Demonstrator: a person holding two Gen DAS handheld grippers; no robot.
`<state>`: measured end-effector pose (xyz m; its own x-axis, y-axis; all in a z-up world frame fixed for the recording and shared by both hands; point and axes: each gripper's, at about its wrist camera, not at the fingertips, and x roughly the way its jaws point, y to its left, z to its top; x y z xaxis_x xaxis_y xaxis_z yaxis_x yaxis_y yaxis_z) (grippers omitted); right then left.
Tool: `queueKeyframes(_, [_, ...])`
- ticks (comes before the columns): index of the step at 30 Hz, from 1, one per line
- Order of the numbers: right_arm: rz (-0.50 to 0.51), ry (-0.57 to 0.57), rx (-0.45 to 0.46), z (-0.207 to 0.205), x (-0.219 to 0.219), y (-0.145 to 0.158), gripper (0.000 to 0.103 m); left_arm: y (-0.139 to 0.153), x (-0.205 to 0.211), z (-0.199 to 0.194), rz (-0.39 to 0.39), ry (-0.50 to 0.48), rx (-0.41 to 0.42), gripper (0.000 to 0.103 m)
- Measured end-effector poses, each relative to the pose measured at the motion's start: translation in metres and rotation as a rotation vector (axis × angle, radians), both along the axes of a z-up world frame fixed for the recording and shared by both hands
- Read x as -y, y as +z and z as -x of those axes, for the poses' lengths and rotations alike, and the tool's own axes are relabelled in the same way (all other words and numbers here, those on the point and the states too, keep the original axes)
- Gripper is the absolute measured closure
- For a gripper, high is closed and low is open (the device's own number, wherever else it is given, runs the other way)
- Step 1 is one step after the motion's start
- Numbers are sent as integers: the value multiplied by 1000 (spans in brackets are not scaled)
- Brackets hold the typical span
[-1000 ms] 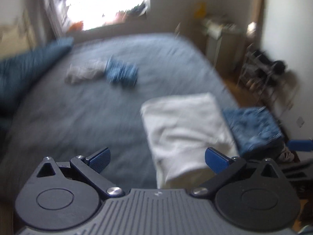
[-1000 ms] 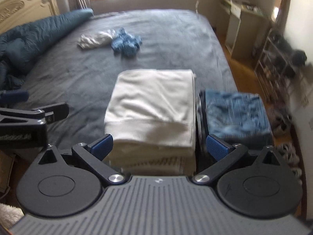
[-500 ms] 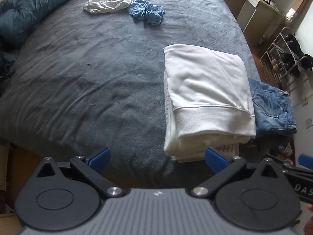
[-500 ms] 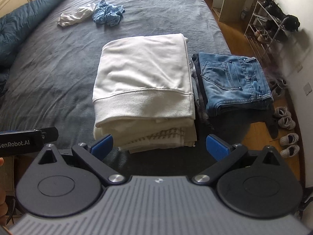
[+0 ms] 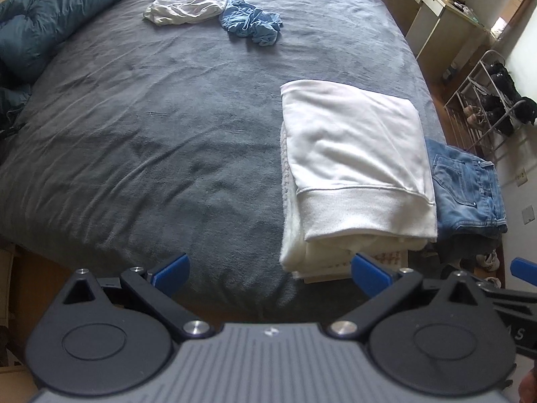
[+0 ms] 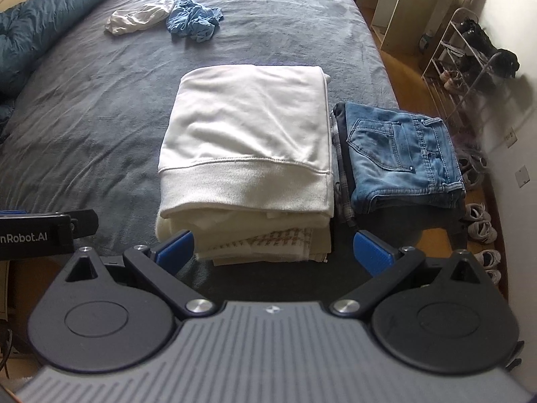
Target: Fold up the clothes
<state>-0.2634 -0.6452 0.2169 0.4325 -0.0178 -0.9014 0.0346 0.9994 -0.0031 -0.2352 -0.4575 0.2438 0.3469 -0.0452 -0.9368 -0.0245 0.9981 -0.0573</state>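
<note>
room, left wrist view: i'm looking across a bed (image 5: 141, 141) with a dark grey cover, a blue duvet (image 5: 50, 23) bunched at the far left, a shoe rack (image 5: 486, 107) by the right wall.
left gripper (image 5: 268, 268): fingers spread wide, nothing between them, held over the near edge of the bed.
done, as i read it: a white sweatshirt (image 5: 352, 154) lies folded on top of a stack at the near right of the bed, with folded jeans (image 5: 466, 188) just beside it.
left to do: a crumpled white garment (image 5: 184, 8) and a crumpled blue garment (image 5: 251, 23) touch each other at the far side, well apart from the stacks.
room, right wrist view: same bed (image 6: 84, 100), seen square on to the stacks.
right gripper (image 6: 273, 247): fingers spread apart, empty, just short of the near edge of the stack.
stack detail: the white sweatshirt (image 6: 248, 127) tops several paler folded layers; the jeans (image 6: 399, 147) sit on darker folded items.
remaining: the white garment (image 6: 137, 16) and the blue garment (image 6: 193, 20) lie unfolded, so i judge most of the job done, two pieces to go.
</note>
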Motion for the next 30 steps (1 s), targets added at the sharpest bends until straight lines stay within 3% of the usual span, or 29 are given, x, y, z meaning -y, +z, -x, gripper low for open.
queueKeyframes(30, [28,42,-46,-12,-5,-8,1,-5,4,-8,-8,8,-13,0])
